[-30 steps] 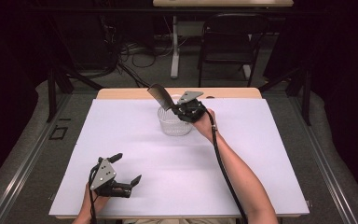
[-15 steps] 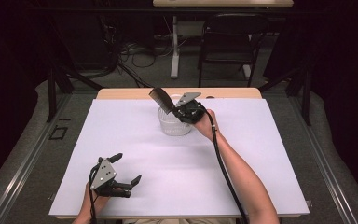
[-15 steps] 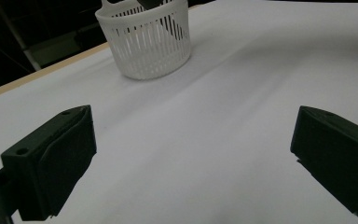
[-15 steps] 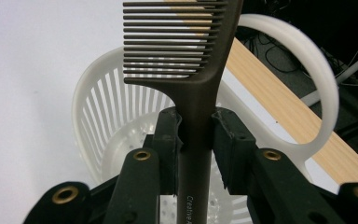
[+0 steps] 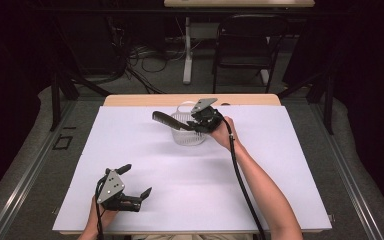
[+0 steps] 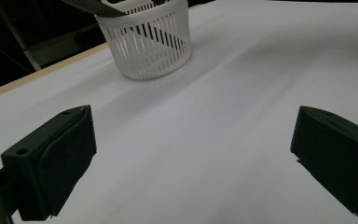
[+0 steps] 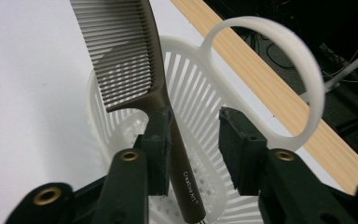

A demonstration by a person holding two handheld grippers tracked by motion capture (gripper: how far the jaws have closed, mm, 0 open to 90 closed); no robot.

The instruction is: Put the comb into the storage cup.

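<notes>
Dark floor, cables and a black chair (image 5: 250, 37) ring a wood-edged desk (image 5: 130, 100) covered by a white sheet.

At about seven o'clock on that sheet the left tongs (image 5: 136, 181) rest on the desk, spread wide with only bare sheet between the jaws, well apart from the work.

Toward twelve o'clock stands a white slatted plastic basket with a hoop handle (image 5: 187, 136). A long brown plastic comb (image 7: 135, 79) stands in it, handle end down near the perforated bottom, toothed end leaning out over the rim toward ten o'clock as the high view shows it.

The right tongs (image 7: 193, 142) hover over the basket from its three o'clock side. Their jaws have just been opening: the comb's handle lies against the left pad while the right pad stands clear of it, so the comb looks released and leaning on the rim rather than pinched. Its long axis runs up between the jaws, away from the hand.

The right hand is by far the nearer; drawing back and up without dragging the handle seems the next concern.
</notes>
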